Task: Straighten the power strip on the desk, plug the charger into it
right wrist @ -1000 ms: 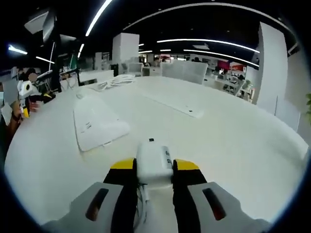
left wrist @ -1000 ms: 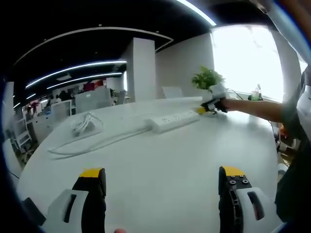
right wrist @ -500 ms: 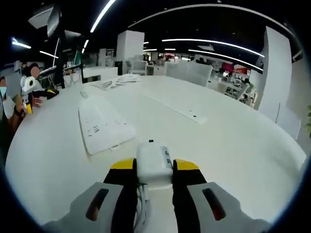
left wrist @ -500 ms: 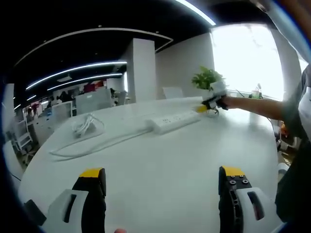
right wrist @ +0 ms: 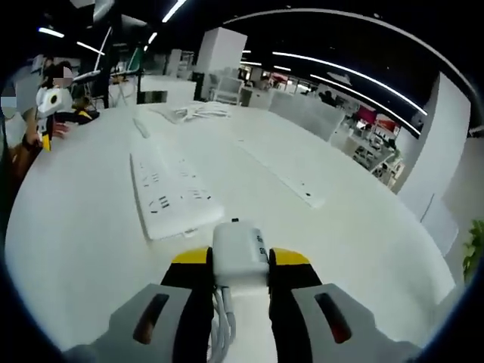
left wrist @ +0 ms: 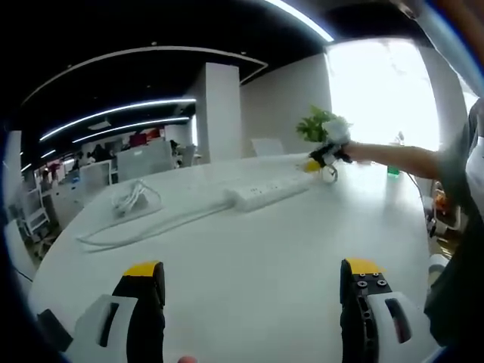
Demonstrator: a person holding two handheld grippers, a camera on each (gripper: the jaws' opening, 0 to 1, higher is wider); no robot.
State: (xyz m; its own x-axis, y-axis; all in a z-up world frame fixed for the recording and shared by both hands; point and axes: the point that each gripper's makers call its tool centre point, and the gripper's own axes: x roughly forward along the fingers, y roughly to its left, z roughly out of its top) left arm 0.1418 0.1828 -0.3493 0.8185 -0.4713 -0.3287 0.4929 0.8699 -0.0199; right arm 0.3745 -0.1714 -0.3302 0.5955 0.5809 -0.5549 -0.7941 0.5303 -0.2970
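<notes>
In the left gripper view my left gripper (left wrist: 253, 291) stands with its yellow-tipped jaws wide apart and nothing between them, low over the white desk top (left wrist: 249, 249). Going left to right across that desk I see a loose coil of white cable (left wrist: 128, 195) at the far left, then the long white power-strip lead (left wrist: 151, 223) trailing toward the middle, then the long white plastic power strip (left wrist: 266, 188) lying at an angle, its rows of sockets facing up. Just beyond the strip's right end my right gripper (left wrist: 324, 155) hangs above the desk, held out on a bare forearm (left wrist: 397, 160), with a small green potted plant (left wrist: 316, 123) behind it by the bright window.

In the right gripper view I see the left gripper (right wrist: 54, 106) far off at the left edge. The power strip (right wrist: 170, 189) lies left of centre on the desk (right wrist: 333, 249), its near end just ahead of and to the left of my jaws; I can make out dark socket slots on it but no writing I can read. My right gripper (right wrist: 237, 261) is clamped on the white rectangular charger block (right wrist: 240, 253), which sits squarely between the yellow tips. The charger has a small dark mark on its right edge, too small to read, and its white cord (right wrist: 221, 321) drops down between the jaws. The charger is apart from the strip, not plugged in.
</notes>
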